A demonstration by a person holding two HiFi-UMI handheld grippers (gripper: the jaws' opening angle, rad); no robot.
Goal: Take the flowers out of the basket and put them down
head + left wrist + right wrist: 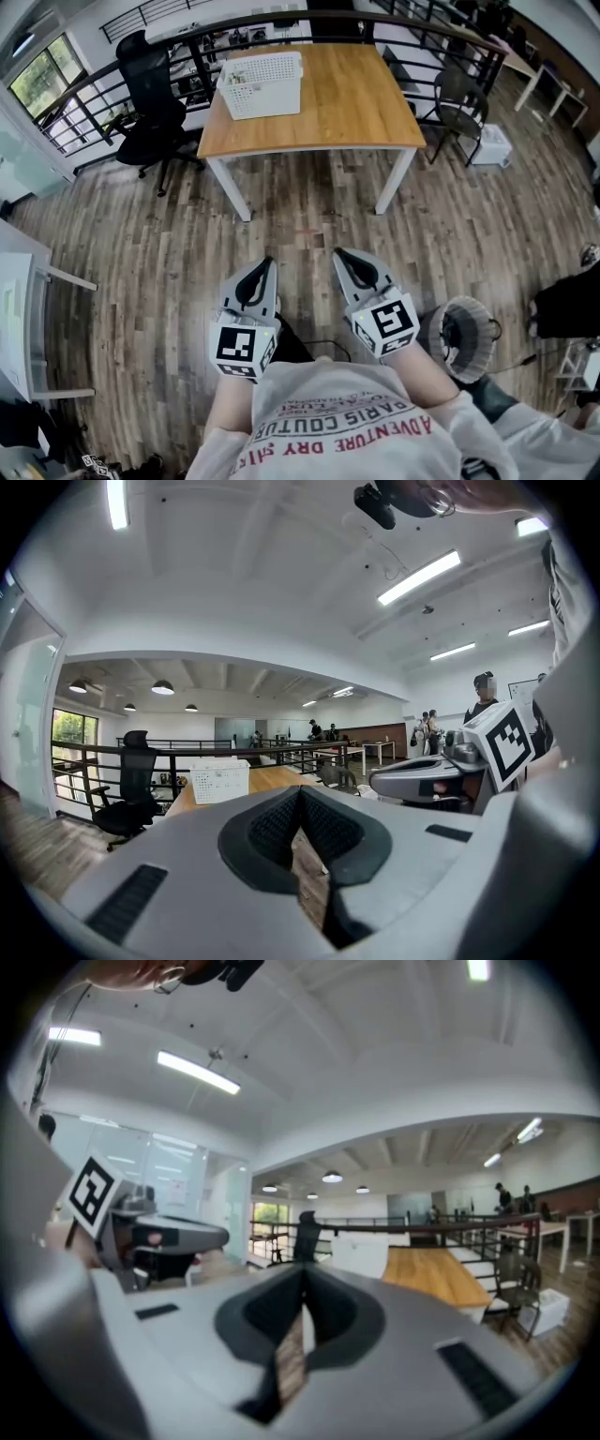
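Table (347,103) top is warm orange-brown wood grain, legs white. Basket (262,84) is white, patterned with rows of small holes. Floor (169,253) is grey-brown planks, streaky. Office chair (150,103) is black. Left tongs (267,264) and right tongs (339,255) have light grey shells and black textured pads (272,832); their cubes carry black-and-white square markers. Shirt (347,412) is white with red lettering.
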